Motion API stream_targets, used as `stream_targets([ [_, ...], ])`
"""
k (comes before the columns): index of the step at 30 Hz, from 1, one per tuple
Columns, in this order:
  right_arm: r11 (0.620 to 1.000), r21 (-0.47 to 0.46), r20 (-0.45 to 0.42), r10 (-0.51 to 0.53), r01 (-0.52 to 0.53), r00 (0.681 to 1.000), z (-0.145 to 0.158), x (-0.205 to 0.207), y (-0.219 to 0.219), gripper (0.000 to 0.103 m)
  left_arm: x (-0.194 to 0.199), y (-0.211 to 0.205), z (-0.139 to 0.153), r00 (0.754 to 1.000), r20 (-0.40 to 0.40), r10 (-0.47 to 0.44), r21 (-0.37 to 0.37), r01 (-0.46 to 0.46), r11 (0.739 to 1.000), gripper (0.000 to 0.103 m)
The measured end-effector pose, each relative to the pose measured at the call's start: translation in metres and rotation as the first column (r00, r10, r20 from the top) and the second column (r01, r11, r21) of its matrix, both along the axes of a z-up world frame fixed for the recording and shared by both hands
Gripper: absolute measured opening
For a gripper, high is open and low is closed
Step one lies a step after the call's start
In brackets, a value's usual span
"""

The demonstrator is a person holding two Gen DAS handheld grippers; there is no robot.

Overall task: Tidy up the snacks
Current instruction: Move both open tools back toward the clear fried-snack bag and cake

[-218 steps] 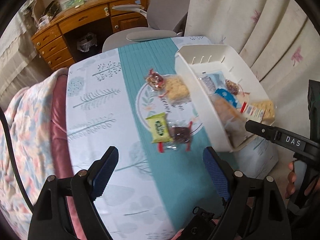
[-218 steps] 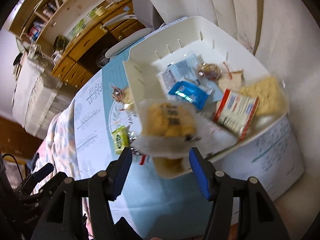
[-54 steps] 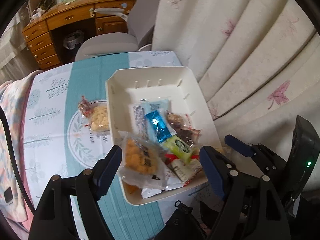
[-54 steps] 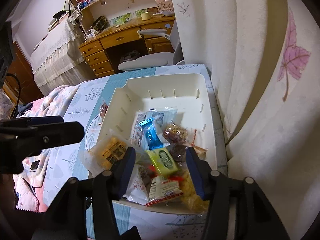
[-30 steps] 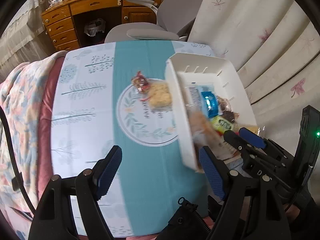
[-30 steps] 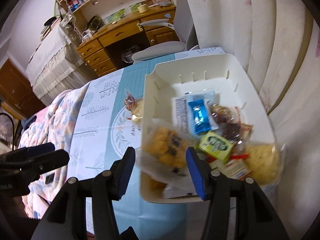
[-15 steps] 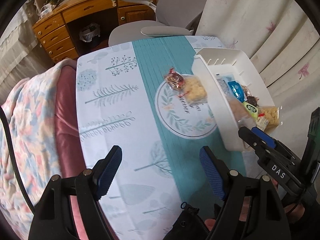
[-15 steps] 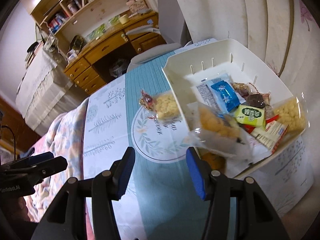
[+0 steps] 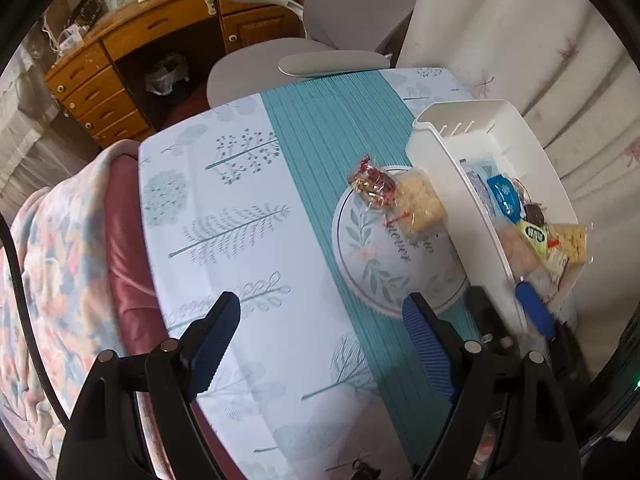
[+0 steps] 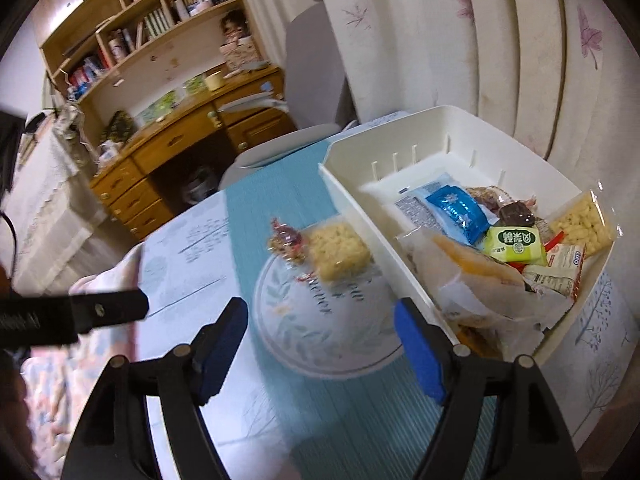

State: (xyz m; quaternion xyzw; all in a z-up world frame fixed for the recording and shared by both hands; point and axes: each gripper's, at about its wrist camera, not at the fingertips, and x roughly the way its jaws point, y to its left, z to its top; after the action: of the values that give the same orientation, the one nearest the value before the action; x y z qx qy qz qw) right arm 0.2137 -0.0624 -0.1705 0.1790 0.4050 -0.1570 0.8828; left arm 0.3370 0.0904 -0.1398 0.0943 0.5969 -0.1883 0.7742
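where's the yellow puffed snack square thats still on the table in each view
Left wrist view: the yellow puffed snack square lies right of centre on the tablecloth's round medallion, just left of the white bin's wall.
Right wrist view: the square sits at mid-frame, left of the bin.
Shared landmark: the red-speckled candy packet touching the square's left side in both views.

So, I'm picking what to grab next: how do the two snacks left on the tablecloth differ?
The red-speckled clear-wrapped candy is smaller and crinkly with twisted ends; the pale yellow puffed block in clear film is bigger, flat and squarish. The candy lies farther from the white plastic bin; the block lies right beside the bin's wall. Both lie on the tablecloth, touching each other, outside the bin.
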Motion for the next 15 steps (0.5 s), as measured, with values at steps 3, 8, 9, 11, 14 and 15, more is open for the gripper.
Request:
stream_targets([
  [3, 0.998, -0.065, 0.002, -0.022, 0.022, 1.000, -0.017, 0.009, 0.005, 0.076, 0.017, -0.012, -0.010, 1.000, -0.013, -0.009, -0.003, 0.009, 1.000, 0.083],
  [8, 0.983, -0.180, -0.010, -0.034, 0.032, 0.999, -0.044, 0.025, 0.013, 0.076, 0.045, -0.031, -0.029, 0.999, -0.051, -0.004, -0.014, 0.003, 1.000, 0.083],
  [9, 0.981, -0.191, -0.013, -0.032, 0.029, 0.999, -0.050, 0.029, 0.015, 0.076, 0.051, -0.035, -0.033, 0.998, -0.063, 0.002, -0.021, -0.003, 1.000, 0.083],
  [11, 0.979, -0.203, -0.011, -0.027, 0.024, 1.000, -0.060, 0.035, 0.017, 0.076, 0.065, -0.042, -0.044, 0.995, -0.095, 0.020, -0.032, -0.023, 0.999, 0.083],
  [14, 0.969, -0.245, -0.011, -0.026, 0.023, 1.000, -0.072, 0.041, 0.023, 0.076, 0.083, -0.053, -0.061, 0.989, -0.143, 0.041, -0.040, -0.047, 0.998, 0.083],
  [15, 0.968, -0.251, -0.012, -0.024, 0.020, 1.000, -0.075, 0.043, 0.025, 0.076, 0.088, -0.056, -0.067, 0.986, -0.160, 0.047, -0.042, -0.055, 0.998, 0.083],
])
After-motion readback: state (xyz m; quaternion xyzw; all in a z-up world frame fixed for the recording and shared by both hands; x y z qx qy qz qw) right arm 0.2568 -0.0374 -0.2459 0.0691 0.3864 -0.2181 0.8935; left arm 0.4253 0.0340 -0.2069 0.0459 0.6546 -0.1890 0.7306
